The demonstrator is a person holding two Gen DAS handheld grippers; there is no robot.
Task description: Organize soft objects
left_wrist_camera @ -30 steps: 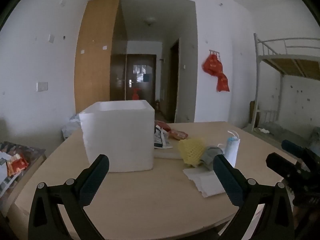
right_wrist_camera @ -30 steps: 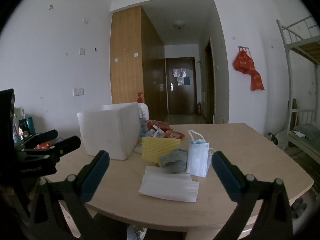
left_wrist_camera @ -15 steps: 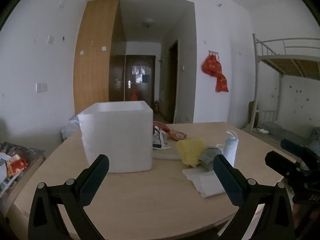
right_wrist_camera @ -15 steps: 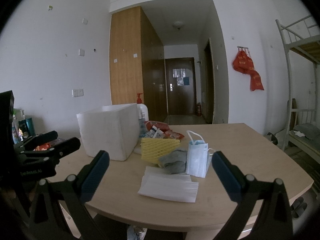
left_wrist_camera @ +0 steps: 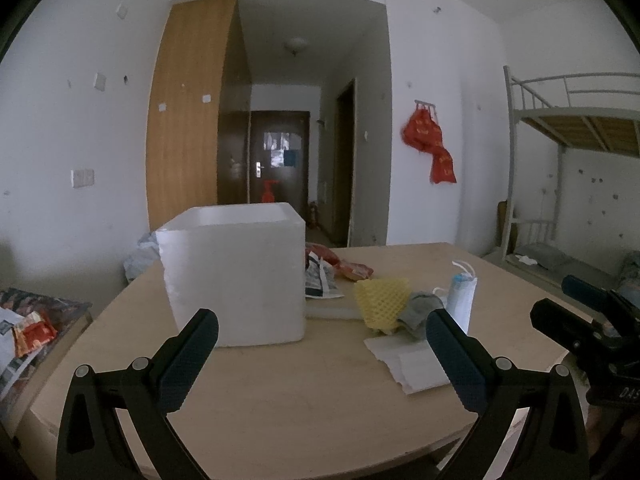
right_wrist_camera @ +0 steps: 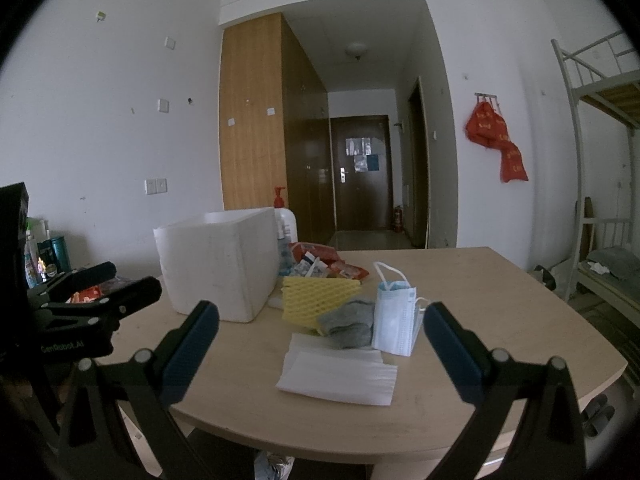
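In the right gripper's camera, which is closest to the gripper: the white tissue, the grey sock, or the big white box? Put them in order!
From the right gripper:
1. White tissue, flat on the table just ahead.
2. Grey sock, right behind the tissue, beside the yellow foam net.
3. White foam box, farther back, to the left.

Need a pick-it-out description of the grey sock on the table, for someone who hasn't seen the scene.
Start at the big white foam box on the wooden table. To its right is a small pile: the sock is the crumpled grey lump between the yellow foam net and the upright blue face mask, behind the flat white tissue. It is the pile's only grey item.
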